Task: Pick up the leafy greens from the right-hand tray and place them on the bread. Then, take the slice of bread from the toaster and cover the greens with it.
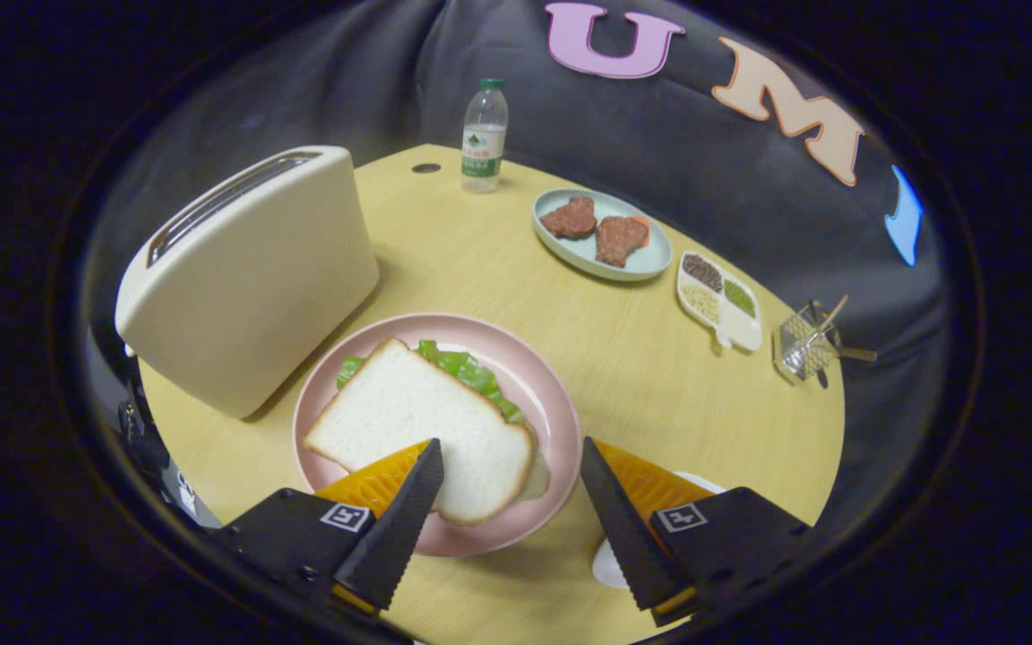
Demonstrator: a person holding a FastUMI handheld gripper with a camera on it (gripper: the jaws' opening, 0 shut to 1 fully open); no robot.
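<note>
A pink plate [534,376] lies on the wooden table just ahead of my fingers. On it a white bread slice [417,421] lies flat over leafy greens [471,372], whose green edge sticks out along the slice's far side. A lower slice peeks out under the near right corner. My gripper [511,452] hangs open above the plate's near rim, nothing between the fingers; the left fingertip [426,466] overlaps the top slice's near edge in the view. A cream toaster [247,269] stands to the left beyond the plate, its slots seen from the side.
A light blue plate [650,260] with two meat patties lies farther back on the right. Beside it is a white divided dish [720,300] of grains and a small wire basket [804,345]. A water bottle [485,134] stands at the far edge. A white tray [610,560] sits under my right finger.
</note>
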